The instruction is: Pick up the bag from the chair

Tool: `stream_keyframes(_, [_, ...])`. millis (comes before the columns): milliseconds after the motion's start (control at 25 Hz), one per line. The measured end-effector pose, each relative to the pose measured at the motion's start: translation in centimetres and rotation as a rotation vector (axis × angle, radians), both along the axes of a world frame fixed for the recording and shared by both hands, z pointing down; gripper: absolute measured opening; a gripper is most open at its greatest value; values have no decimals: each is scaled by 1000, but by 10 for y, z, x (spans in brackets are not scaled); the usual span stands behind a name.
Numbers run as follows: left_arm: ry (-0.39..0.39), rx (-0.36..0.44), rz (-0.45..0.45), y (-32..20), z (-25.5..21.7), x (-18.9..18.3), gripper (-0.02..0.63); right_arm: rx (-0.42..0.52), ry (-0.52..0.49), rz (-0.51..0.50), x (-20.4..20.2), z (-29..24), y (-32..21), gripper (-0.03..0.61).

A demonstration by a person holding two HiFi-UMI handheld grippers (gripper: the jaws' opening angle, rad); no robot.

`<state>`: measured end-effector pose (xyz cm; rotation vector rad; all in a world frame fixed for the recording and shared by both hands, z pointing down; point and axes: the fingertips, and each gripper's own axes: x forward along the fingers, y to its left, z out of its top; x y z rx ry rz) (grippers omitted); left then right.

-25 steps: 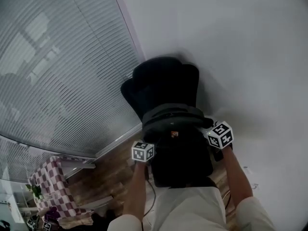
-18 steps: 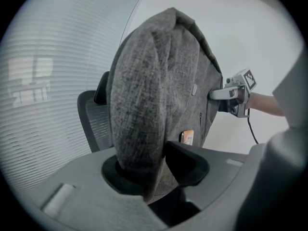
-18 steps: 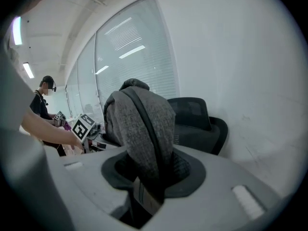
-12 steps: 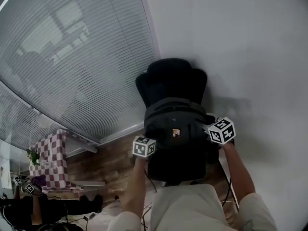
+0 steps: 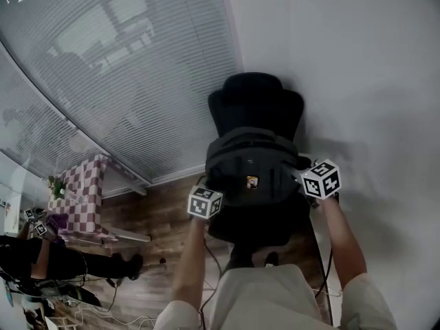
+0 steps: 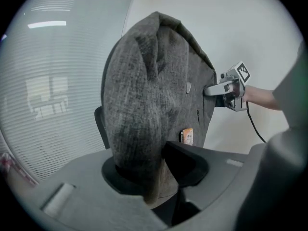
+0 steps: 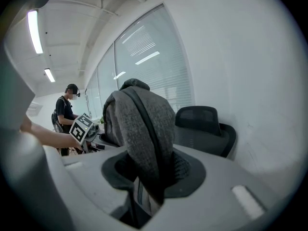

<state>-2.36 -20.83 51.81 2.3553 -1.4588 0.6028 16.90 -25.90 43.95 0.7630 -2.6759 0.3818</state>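
A dark grey backpack (image 5: 251, 167) hangs in front of the black office chair (image 5: 256, 108), above its seat (image 5: 251, 231). My left gripper (image 5: 210, 199) is shut on the bag's left side, with grey fabric (image 6: 144, 105) bunched between its jaws. My right gripper (image 5: 313, 182) is shut on the bag's right side, where a strap and fabric (image 7: 144, 129) fill its jaws. From the left gripper view the right gripper (image 6: 231, 86) shows pressed to the bag's far edge. The chair (image 7: 207, 126) stands behind the bag in the right gripper view.
Window blinds (image 5: 103, 81) run along the left and a white wall (image 5: 357, 67) stands right of the chair. A pink checked item (image 5: 79, 198) and a person in black (image 5: 34, 260) are at the lower left. Cables (image 5: 206, 253) lie on the wood floor.
Both grippers keep their hold on the bag. The bag now sits higher against the chair back, with more of the seat showing below it. The head view has swung left.
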Motion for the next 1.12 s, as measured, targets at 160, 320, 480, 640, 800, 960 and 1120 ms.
stream_keyframes(160, [-31,19,-22,24,-8,2,147,11,-19,-26,2,-4,17,121])
stream_keyframes(320, [-30,26,-32,41,-11,7,147,21,-19,-46,6,-9,35,121])
stream_keyframes(480, [-17,25,-39,49,-9,15,147,21,-8,-55,12,-10,41,121])
stream_keyframes(640, [-22,16,-45,57,-3,23,149,19,9,-79,19,-6,46,121])
stream_keyframes(800, [-27,2,-41,62,2,33,149,8,17,-97,26,-1,48,121])
stream_keyframes(960, [-28,-10,-50,67,7,35,149,11,17,-106,28,4,52,121])
stream_keyframes(1120, [-34,-19,-51,72,8,34,149,6,18,-101,28,5,57,121])
